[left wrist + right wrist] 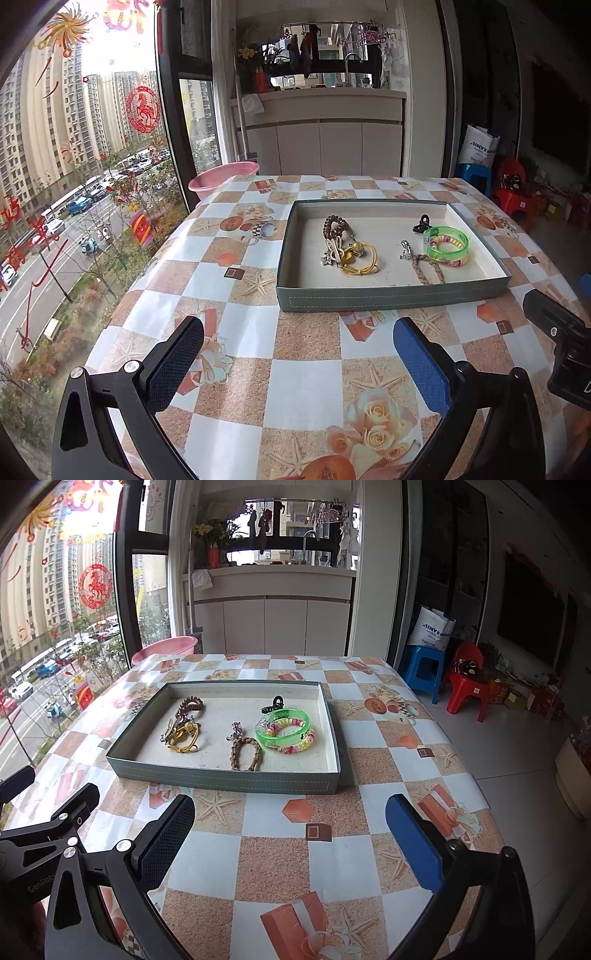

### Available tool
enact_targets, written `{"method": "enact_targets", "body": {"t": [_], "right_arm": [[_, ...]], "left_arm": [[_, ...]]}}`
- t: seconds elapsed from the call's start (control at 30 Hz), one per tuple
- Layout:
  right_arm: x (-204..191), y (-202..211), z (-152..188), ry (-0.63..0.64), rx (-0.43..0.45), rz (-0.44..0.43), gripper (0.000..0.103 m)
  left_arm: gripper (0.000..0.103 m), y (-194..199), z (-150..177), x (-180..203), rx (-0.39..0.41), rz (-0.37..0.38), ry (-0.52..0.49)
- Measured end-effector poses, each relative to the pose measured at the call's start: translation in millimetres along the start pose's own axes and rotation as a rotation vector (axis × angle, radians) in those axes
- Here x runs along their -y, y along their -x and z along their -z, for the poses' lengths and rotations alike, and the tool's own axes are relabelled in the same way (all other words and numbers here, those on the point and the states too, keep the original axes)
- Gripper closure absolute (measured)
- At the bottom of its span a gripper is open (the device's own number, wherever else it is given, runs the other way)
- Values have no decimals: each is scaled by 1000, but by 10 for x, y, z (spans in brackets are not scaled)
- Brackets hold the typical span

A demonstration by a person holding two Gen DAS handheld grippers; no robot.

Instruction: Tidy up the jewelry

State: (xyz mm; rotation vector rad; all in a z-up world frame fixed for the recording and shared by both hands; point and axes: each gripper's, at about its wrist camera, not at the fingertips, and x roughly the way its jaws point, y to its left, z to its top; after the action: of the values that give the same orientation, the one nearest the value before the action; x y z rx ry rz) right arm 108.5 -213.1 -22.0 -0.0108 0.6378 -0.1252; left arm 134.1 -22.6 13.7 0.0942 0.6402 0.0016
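Both grippers, left (297, 363) and right (290, 842), hang wide open and empty above the table (273, 853), tray (221, 777) of jewelry ahead.

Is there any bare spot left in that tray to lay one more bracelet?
Yes. The tray floor is bare along its far wall, behind the brown coil tie, and in the near left corner. A narrow lane also runs between the yellow cord cluster and the braided strap. Crowding is around the green bangle.
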Motion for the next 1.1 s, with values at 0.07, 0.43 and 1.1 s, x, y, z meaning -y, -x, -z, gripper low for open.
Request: {"method": "enact_targets", "body": {"t": [0.07, 0.43, 1.1], "right_arm": [[1, 14, 4, -1, 1, 0, 0], [-10, 42, 15, 1, 5, -1, 0], [-44, 62, 33, 1, 5, -3, 0]], "left_arm": [[0, 15, 1, 3, 2, 0, -2], [0, 49, -1, -8, 1, -4, 3], [0, 7, 32, -24, -20, 10, 15]]}}
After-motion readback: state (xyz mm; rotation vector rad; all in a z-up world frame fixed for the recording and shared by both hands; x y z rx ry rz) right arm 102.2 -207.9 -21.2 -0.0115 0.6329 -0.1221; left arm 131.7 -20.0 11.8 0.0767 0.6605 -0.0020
